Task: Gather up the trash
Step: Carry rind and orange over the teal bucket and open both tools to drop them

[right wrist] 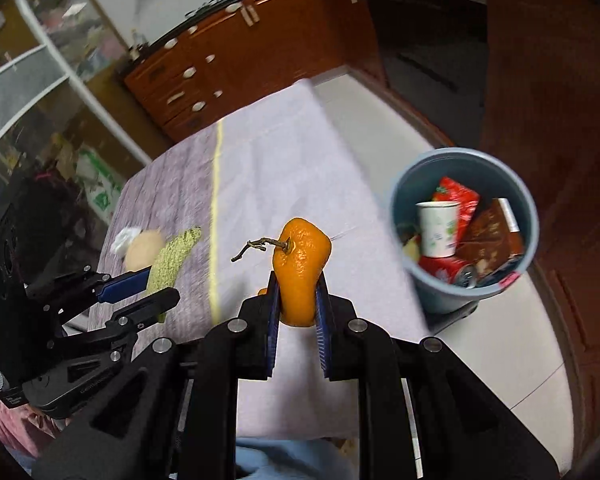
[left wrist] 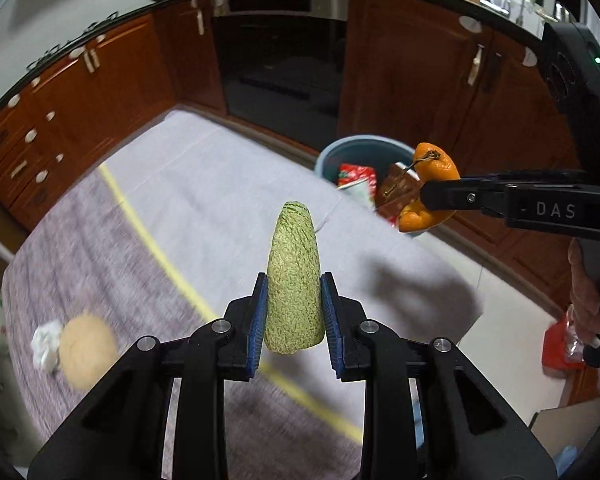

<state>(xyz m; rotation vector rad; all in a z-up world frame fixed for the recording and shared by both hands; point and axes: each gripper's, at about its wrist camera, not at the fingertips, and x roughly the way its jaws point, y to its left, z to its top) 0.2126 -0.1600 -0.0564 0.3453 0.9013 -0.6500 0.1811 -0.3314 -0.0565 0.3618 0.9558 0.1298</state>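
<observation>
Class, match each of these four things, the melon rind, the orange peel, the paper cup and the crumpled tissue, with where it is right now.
Things:
1. melon rind
2. orange peel
3. paper cup
4. crumpled tissue

Places:
A. inside the blue bin
B. lying on the tablecloth
C. gripped in the left claw
D. gripped in the right claw

Pairs: 1-C, 2-D, 3-A, 4-B
</observation>
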